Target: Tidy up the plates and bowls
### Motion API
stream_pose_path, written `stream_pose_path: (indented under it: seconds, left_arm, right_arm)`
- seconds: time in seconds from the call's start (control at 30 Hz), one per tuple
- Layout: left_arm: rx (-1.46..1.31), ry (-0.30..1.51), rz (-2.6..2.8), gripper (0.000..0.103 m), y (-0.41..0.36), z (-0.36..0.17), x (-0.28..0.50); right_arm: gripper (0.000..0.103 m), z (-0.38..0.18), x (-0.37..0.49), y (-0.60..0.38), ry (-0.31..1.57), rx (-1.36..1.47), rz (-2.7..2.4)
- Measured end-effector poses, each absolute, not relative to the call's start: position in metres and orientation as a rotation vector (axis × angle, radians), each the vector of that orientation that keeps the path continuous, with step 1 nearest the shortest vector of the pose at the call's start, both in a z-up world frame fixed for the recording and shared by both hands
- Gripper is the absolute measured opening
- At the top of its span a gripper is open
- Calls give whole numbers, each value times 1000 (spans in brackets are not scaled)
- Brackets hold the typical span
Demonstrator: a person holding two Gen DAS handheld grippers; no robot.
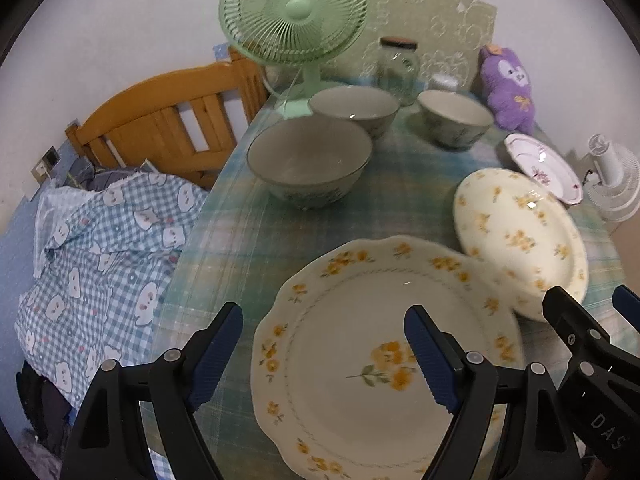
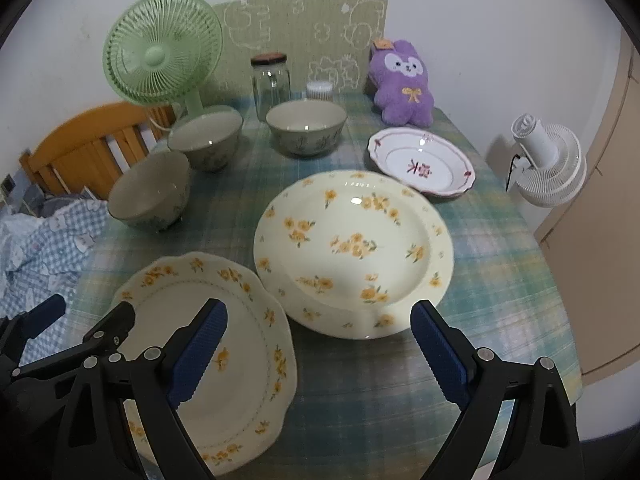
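The left gripper (image 1: 322,356) hung over the scalloped plate (image 1: 360,364), jaws spread, gripping nothing. The right gripper (image 2: 320,354) hung just before the round plate (image 2: 354,252), jaws likewise spread and empty. Three bowls (image 2: 306,128) stood behind on the surface (image 2: 492,280).

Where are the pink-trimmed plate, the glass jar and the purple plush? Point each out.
pink-trimmed plate (image 2: 420,164): right wrist view, on its white centre.
glass jar (image 2: 271,84): right wrist view, on its clear body.
purple plush (image 2: 404,92): right wrist view, on its belly by the bow.
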State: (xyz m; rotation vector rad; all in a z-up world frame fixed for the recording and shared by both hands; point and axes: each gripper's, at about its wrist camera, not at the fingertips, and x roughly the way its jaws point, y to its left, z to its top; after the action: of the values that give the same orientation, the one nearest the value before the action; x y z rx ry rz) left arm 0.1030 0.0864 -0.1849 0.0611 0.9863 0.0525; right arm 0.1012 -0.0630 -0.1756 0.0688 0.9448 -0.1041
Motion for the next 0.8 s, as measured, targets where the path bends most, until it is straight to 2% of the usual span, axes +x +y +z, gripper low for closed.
stream_pose_path:
  seconds: [0.37, 0.8]
  left_arm:
    - [59, 1076, 87, 84, 106, -223, 115]
    - [21, 1166, 47, 67, 113, -248, 123]
  right_arm:
    - [84, -228, 113, -46, 1072, 84, -110]
    - [70, -245, 128, -31, 1142, 94, -89]
